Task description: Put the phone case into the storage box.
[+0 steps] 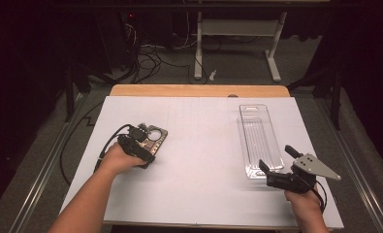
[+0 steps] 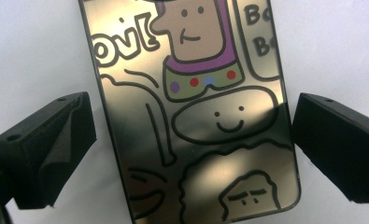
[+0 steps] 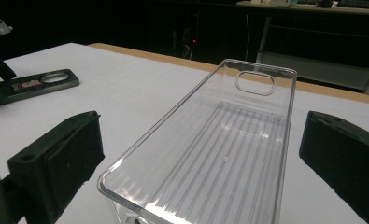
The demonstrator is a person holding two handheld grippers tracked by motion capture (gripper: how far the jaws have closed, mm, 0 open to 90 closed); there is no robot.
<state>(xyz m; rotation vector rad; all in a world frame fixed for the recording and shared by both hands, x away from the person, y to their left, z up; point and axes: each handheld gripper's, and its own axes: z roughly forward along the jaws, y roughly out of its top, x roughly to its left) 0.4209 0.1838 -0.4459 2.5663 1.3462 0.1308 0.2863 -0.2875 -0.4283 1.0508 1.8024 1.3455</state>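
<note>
On the table's left half, in the high view, the left gripper (image 1: 148,145) sits low over a phone case (image 1: 153,137) lying flat on the white sheet (image 1: 199,145), well in from the left edge; toward the right edge a clear tray (image 1: 260,141) lies lengthwise, its near end just ahead of the right gripper (image 1: 275,162), whose jaws stand apart and point at it. Seen from the left gripper view, the case (image 2: 196,116) shows its glossy cartoon-printed face upward, with the two black jaws wide open on either side of its long edges and not touching it, a stance that looks meant for closing across the narrow width, where a flat thing is easiest to pinch. From the right gripper view, the tray (image 3: 219,154) is empty and open-topped, its near short wall between the spread jaws, neither pad touching; this gripper holds nothing and seems placed to steady the tray, probably so the case can be set inside. The case (image 3: 32,86) lies far off at the left there.
</note>
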